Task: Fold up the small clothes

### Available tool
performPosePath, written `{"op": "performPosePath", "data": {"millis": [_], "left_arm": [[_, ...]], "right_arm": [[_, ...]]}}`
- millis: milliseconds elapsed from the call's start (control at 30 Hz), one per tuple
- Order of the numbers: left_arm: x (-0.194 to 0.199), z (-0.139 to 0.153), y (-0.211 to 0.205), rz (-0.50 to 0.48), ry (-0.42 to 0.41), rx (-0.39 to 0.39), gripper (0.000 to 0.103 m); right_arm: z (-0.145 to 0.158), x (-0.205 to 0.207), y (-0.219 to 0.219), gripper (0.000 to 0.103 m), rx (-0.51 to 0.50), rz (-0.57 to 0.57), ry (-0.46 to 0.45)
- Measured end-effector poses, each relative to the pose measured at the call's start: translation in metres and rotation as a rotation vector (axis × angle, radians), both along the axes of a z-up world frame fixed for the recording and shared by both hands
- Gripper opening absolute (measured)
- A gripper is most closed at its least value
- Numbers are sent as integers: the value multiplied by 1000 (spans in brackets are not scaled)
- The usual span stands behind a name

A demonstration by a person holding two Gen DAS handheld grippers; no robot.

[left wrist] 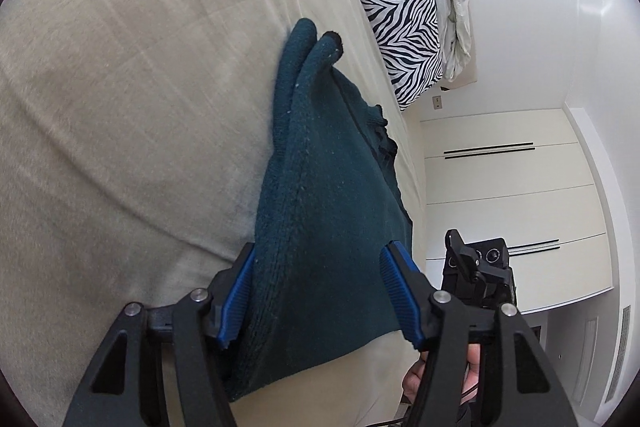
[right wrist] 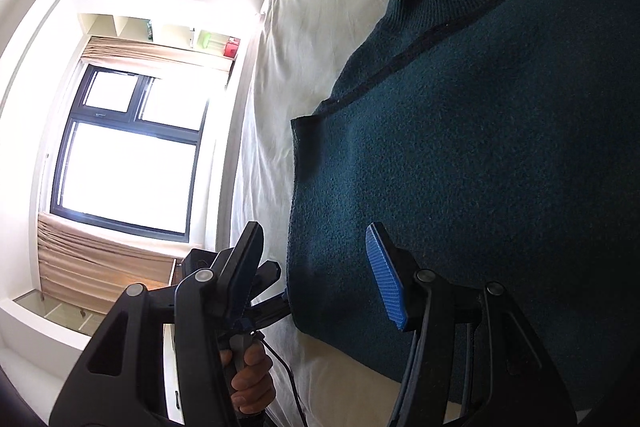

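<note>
The dark teal knitted sweater (left wrist: 320, 195) lies on the beige bedsheet (left wrist: 120, 87). The left gripper (left wrist: 320, 291) and the right gripper (right wrist: 316, 275) both stand spread, pinching nothing.

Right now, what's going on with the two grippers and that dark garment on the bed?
A person is folding a dark teal knit sweater on a beige bedsheet. The left gripper is open, its blue pads either side of a bunched fold of the sweater. The right gripper is also open, over the sweater's flat edge, holding nothing. A zebra-print pillow lies further up the bed.
</note>
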State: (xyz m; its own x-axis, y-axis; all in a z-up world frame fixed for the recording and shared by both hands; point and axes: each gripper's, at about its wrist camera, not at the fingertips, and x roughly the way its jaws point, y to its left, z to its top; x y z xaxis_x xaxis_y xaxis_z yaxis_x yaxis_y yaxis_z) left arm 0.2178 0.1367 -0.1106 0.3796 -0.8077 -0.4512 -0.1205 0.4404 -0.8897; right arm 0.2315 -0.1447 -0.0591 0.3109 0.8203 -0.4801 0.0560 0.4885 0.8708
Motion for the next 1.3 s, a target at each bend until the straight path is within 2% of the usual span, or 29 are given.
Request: {"op": "performPosePath", "data": {"millis": [67,100,133,167,333,400,600,767,833,933,1067,1133,1233,1300], "left_arm": [[2,-7,3,2,27,-16,36],[3,-11,5,6,41,-24,30],[3,-15,7,12,50,-33,20],[2,-18,9,18,55,-42,17],[-1,-17,11,37,49,-60,15],[-2,-15,11,41,44,-66,14],[1,17,-7,30,-1,-58,13],[7,64,-49,-39,-86,-19,13],[10,79,-78,-83,-118,-7,13],[14,91,-132,-153,-159,36,13],[18,78,-209,-257,-159,64,13],[19,63,-243,-299,-160,108,14],[21,34,-274,-332,-104,105,24],[16,31,-281,-344,-111,76,32]], "right_arm": [[0,6,14,53,-4,28,4],[-1,9,21,53,-5,40,6],[-2,13,27,53,-8,48,10],[-3,15,32,53,-11,54,15],[-25,30,40,51,-33,56,72],[-31,30,37,51,2,42,67],[-32,33,32,51,42,44,81],[-22,28,-14,52,121,-21,65],[-20,24,-44,59,157,-66,63],[-17,16,-89,61,213,-130,51],[-13,5,-154,69,274,-219,23],[-15,-1,-179,74,274,-262,27],[-22,-6,-204,74,248,-283,49],[-32,-7,-211,72,204,-269,79]]}}
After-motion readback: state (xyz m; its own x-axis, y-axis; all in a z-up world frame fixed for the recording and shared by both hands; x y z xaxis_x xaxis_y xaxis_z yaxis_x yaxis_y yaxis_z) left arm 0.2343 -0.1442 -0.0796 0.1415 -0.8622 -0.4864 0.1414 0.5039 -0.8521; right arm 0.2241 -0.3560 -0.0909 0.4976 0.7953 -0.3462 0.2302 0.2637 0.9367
